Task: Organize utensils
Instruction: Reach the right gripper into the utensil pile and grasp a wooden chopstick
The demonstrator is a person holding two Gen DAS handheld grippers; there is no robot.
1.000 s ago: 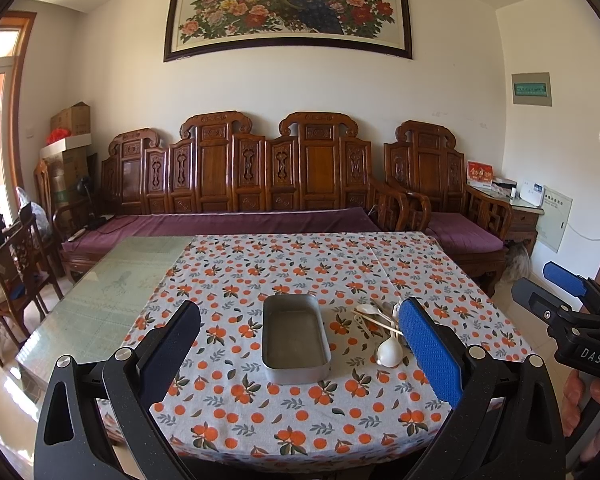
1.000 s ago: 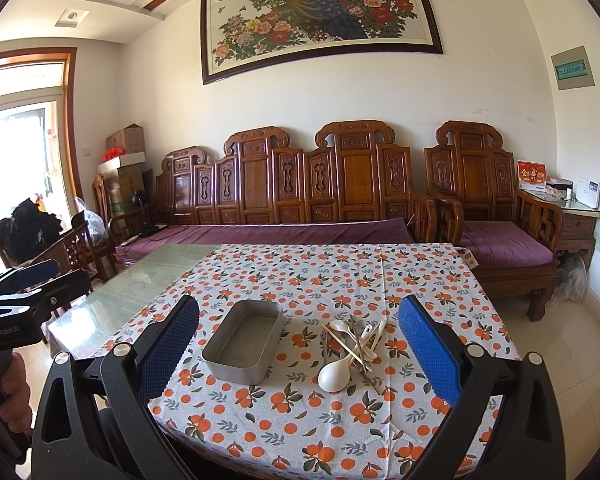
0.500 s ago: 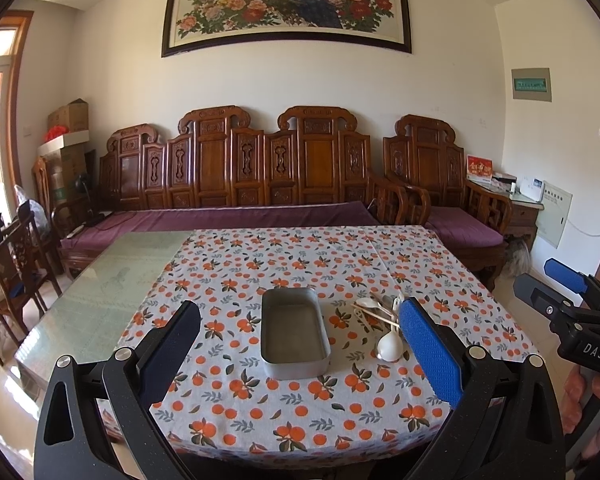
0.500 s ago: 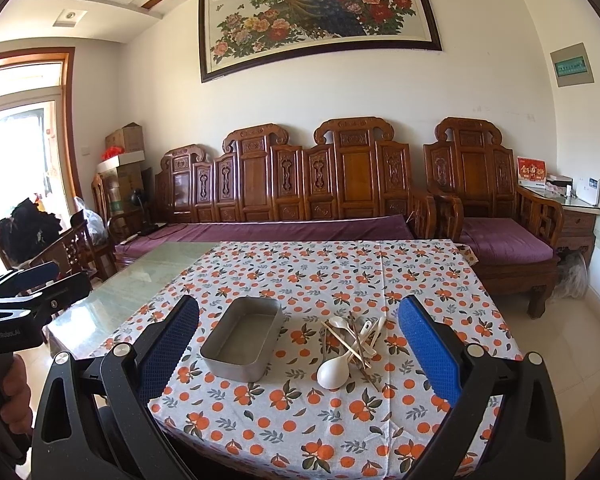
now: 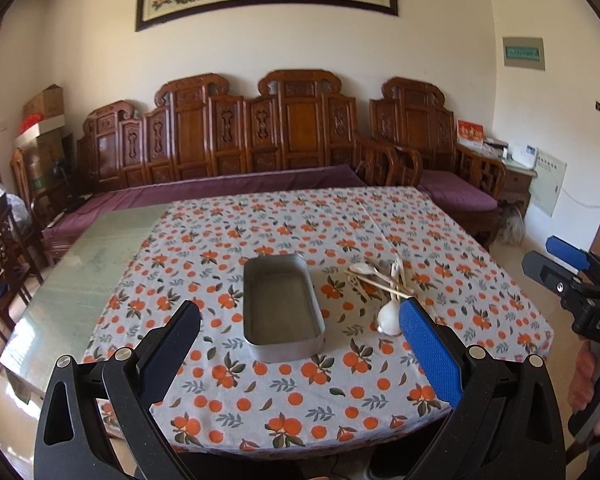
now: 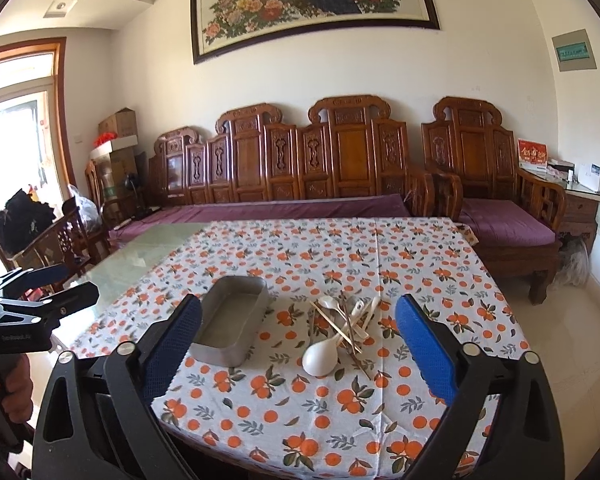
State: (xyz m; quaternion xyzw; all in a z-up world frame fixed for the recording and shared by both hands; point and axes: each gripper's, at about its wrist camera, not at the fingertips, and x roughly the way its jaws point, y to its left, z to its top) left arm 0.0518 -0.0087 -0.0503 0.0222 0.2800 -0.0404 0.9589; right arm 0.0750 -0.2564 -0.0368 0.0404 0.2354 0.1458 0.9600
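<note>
Both grippers, left (image 5: 300, 314) and right (image 6: 298, 306), hang wide apart, holding nothing, above the near table edge. One metal tray (image 5: 281, 306) sits mid-table. One pile of utensils (image 6: 342, 326), including a big white spoon (image 6: 320, 356), lies at its 3 o'clock. An orange-patterned cloth (image 6: 340, 248) covers the table; a wooden sofa (image 6: 300, 160) stands at 12 o'clock.

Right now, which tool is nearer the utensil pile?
Right, probably. The right tool faces the utensil pile, which lies between its open fingers' line of sight. The left tool is lined up on the metal tray, the pile off to its right.
</note>
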